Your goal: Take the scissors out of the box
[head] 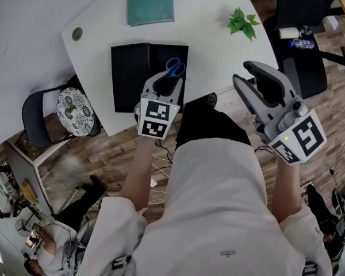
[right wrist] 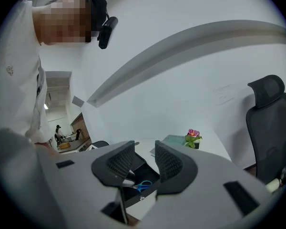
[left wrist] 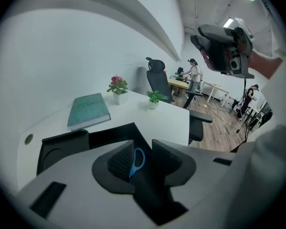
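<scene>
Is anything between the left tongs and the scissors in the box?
Nothing visible. The box is open and the blue-handled scissors lie uncovered in it. The left tongs hover open at its near edge, and the scissors show through the gap between the jaws.

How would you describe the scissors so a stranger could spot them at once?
Start at the white table. Near its front edge lies an open black box; the scissors lie in its right side. Their blue handles are the only bright colour inside it.
</scene>
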